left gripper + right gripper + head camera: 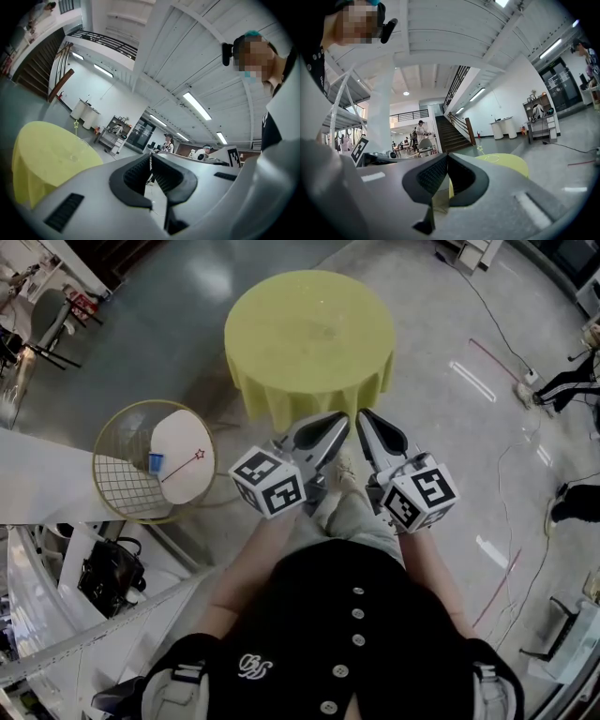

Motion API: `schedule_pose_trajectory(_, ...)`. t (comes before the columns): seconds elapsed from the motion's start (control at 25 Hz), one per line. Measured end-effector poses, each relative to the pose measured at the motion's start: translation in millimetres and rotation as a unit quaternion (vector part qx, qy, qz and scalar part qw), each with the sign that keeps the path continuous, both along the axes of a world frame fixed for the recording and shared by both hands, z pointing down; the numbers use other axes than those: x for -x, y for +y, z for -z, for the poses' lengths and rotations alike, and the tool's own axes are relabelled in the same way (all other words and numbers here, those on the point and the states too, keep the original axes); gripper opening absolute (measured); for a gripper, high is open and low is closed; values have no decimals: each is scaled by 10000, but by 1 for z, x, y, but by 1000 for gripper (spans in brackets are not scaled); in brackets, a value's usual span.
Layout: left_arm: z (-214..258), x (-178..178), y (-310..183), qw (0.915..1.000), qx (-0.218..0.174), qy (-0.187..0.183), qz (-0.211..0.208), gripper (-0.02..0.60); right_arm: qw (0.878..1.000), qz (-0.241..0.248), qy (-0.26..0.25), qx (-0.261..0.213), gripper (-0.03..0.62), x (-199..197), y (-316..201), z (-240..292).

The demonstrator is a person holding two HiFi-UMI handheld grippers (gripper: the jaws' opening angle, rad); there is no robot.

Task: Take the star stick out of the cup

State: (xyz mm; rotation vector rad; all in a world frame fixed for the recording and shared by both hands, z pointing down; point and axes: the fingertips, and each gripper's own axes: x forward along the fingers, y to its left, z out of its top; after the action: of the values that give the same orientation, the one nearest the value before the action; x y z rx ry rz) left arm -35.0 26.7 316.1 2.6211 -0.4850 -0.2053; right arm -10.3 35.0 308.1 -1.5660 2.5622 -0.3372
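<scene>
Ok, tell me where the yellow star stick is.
The star stick stands upright at the left gripper view's left, in a clear cup on the yellow table.

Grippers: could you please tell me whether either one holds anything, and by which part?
Nothing is held: the left gripper and the right gripper are both shut and empty.

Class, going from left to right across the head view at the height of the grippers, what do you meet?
wire basket → left gripper → right gripper → dark shoe
</scene>
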Motion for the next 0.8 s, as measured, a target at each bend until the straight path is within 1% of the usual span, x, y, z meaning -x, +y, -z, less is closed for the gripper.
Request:
schedule_pose_trajectory(0.28, -10, -4, -43, 9995, 70, -15, 300, 23, 9999, 10, -33, -100, 5, -15, -41, -3)
schedule_pose_trajectory(0.64, -19, -15, -114, 9985, 138, -48, 532, 23, 9994, 348, -4, -45, 5, -19, -115, -12)
schedule_pose_trajectory(0.8, -18, -28, -151, 9974, 230, -87, 683, 23, 9987, 508, -5, 51, 5, -31, -150, -11)
